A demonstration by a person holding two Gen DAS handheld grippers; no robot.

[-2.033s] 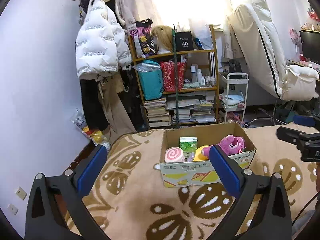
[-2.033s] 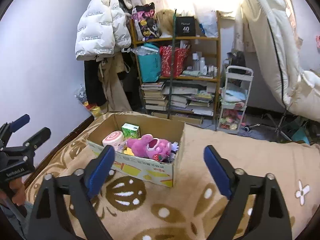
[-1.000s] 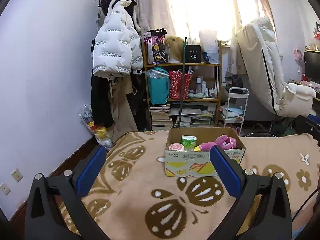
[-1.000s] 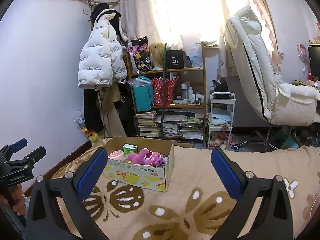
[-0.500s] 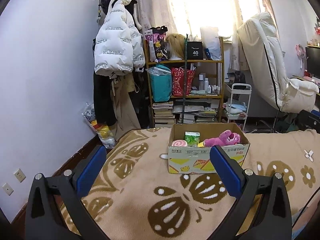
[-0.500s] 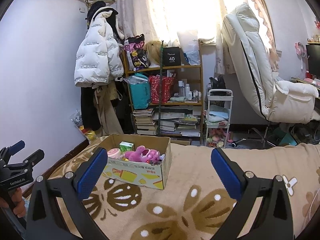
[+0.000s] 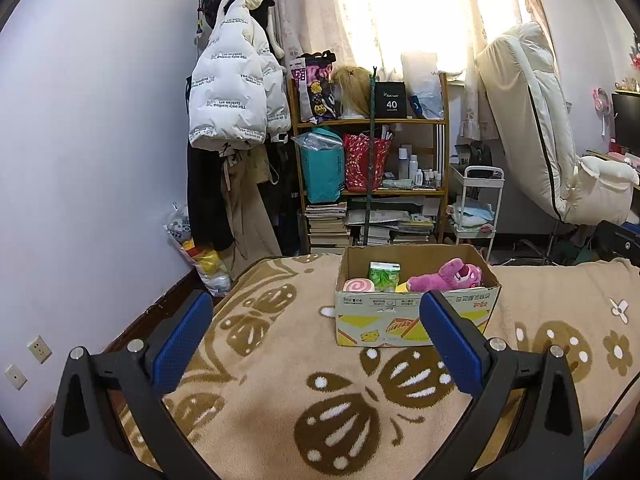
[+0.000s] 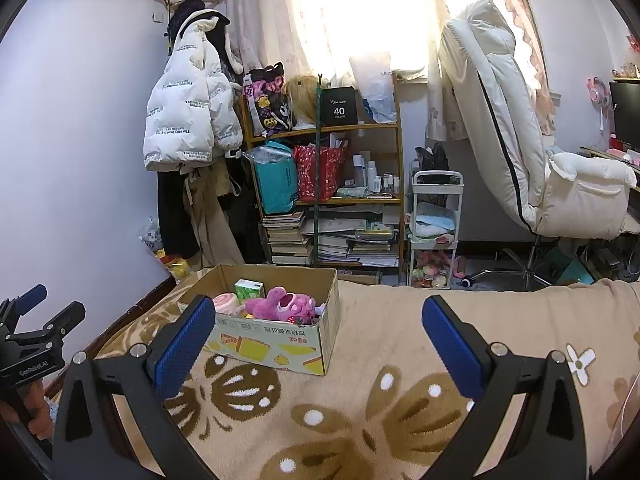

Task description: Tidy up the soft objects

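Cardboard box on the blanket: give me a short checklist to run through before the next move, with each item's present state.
1. Left tongs open and holding nothing: ok.
2. Right tongs open and holding nothing: ok.
3. Cardboard box upright with its top open: ok.
4. Soft things inside the box: pink plush, swirl roll and green pack all sit below the rim: ok.
5. Loose soft things left on the blanket: none in view, but the parts behind the tongs and outside both views are hidden: cannot tell.
6. Either tongs within reach of the box: both are apart from it, so not ok for a grasp yet.
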